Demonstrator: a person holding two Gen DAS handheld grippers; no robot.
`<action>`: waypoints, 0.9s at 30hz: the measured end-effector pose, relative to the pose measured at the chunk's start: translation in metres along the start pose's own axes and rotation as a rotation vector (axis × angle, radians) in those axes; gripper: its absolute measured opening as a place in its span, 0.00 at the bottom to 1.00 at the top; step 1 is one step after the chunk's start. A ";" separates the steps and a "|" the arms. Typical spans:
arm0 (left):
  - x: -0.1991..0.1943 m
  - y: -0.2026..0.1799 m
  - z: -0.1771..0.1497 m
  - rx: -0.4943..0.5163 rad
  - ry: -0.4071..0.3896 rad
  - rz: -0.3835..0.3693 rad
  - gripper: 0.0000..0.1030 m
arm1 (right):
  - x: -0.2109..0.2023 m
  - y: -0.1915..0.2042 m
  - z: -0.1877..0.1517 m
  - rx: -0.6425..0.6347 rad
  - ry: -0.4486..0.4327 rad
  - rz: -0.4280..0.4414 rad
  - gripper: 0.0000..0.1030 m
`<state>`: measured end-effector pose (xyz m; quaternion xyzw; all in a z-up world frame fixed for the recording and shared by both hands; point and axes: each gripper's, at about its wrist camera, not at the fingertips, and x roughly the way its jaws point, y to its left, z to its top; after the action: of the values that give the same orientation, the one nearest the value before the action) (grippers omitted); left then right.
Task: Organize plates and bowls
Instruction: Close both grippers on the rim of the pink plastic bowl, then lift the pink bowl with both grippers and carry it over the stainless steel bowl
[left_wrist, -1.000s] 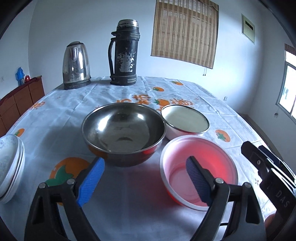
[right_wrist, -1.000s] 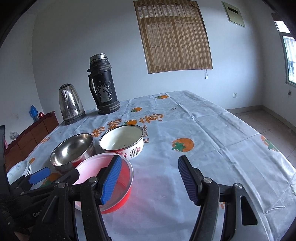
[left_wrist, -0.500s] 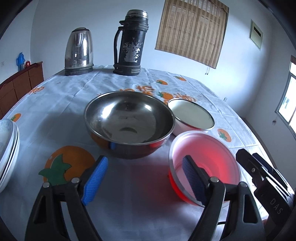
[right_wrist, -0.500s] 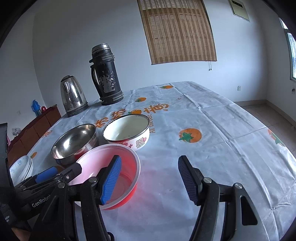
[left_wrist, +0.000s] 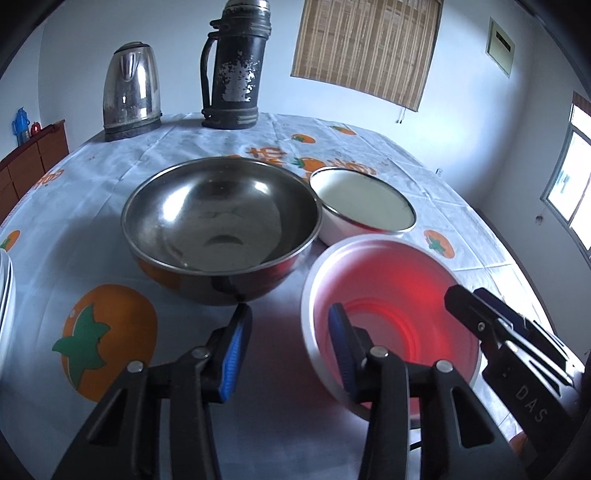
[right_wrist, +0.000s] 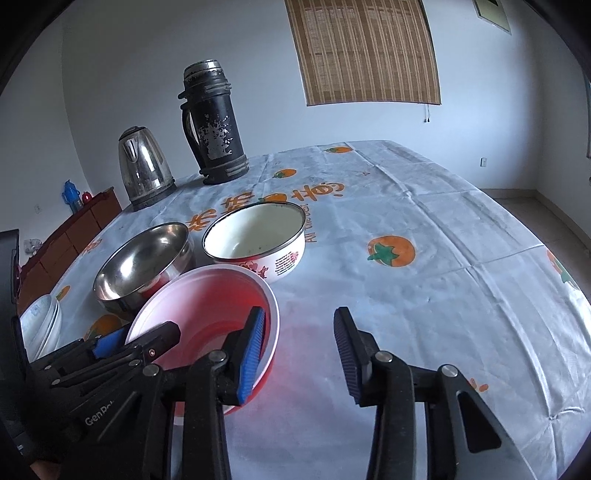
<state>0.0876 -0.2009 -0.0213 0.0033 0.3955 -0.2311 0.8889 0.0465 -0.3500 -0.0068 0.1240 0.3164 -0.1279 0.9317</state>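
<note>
Closed in on both sides of the red bowl (left_wrist: 391, 314) since a moment ago: left gripper (left_wrist: 291, 347) and right gripper (right_wrist: 299, 350) each straddling a rim wall, jaws just narrowed yet not visibly pinching, holding nothing. Sits nearest, just beside the steel bowl (left_wrist: 221, 221) and the white enamel bowl (right_wrist: 258, 236). Could tip or skid if one side bites first, knocking either neighbour; thin rim may slip free

the stacked white plates (left_wrist: 5, 295) are cut off by the left wrist view's left edge.
</note>
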 end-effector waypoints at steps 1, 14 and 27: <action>0.000 0.000 0.000 -0.003 0.000 -0.008 0.42 | 0.002 0.000 0.000 0.000 0.008 0.005 0.39; -0.001 -0.008 0.001 0.026 0.000 -0.113 0.13 | 0.012 0.009 -0.001 -0.021 0.052 0.058 0.14; -0.014 -0.003 -0.004 0.015 -0.038 -0.126 0.10 | 0.001 0.006 -0.008 0.039 0.029 0.076 0.09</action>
<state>0.0751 -0.1968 -0.0136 -0.0195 0.3763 -0.2895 0.8799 0.0447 -0.3418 -0.0121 0.1558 0.3226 -0.0968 0.9286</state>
